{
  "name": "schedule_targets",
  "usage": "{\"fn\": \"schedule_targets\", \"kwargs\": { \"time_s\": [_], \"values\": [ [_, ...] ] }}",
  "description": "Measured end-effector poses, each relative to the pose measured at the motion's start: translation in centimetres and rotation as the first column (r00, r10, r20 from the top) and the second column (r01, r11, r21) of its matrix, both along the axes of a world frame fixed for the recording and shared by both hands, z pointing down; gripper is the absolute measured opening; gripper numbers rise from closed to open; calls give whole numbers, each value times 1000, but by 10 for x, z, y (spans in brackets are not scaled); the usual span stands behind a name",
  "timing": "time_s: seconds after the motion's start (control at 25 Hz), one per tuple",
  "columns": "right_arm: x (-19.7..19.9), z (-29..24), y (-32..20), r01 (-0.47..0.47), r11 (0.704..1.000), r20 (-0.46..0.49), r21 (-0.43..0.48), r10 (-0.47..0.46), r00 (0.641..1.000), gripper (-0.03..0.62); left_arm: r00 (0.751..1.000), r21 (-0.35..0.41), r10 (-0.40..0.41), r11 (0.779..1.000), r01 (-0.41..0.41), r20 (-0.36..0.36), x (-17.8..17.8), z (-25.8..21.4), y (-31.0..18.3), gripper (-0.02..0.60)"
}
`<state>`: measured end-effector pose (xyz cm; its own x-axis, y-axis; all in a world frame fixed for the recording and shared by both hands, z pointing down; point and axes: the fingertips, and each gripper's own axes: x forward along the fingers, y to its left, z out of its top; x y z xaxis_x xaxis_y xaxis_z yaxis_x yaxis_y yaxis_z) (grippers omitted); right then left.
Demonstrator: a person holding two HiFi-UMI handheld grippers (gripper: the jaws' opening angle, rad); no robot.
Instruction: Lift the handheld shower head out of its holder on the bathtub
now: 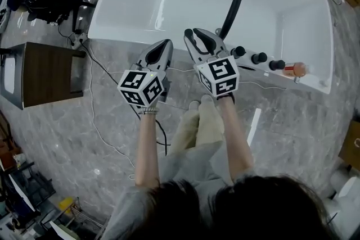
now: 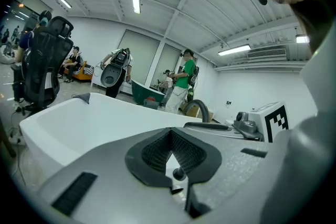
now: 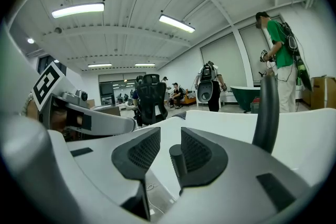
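Rising at upper centre, the slim black handheld shower head (image 1: 233, 10) stands long-axis upright, tip leaning right, on the white bathtub (image 1: 126, 37) rim, right gripper (image 1: 198, 36) spread empty beside it, left gripper (image 1: 163, 45) pressed together.

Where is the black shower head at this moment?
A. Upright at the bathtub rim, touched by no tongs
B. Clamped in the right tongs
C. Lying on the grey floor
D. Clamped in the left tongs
A: the black shower head stands upright at the rim of the bathtub, beside the right tongs, which are open and empty. The left tongs are shut on nothing.
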<state>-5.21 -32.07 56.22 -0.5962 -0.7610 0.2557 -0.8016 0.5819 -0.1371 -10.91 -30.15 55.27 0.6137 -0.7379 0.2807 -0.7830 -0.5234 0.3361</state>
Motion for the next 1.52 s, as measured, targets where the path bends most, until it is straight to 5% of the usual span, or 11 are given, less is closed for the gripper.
{"fn": "schedule_targets", "kwargs": {
  "time_s": [0.48, 1.24, 1.52],
  "values": [
    [-3, 55, -18, -6, 998, 8, -56, 6, 1000, 161, 1000, -52, -4, 999, 5, 7, -1, 49, -8, 5],
    [-10, 117, -33, 32, 992, 13, -123, -30, 999, 166, 999, -124, -36, 992, 40, 34, -5, 99, -11, 5],
    [-12, 127, -37, 50, 992, -65, -119, -58, 996, 158, 998, -137, -47, 989, 50, 30, -5, 106, -10, 5]
  ]
}}
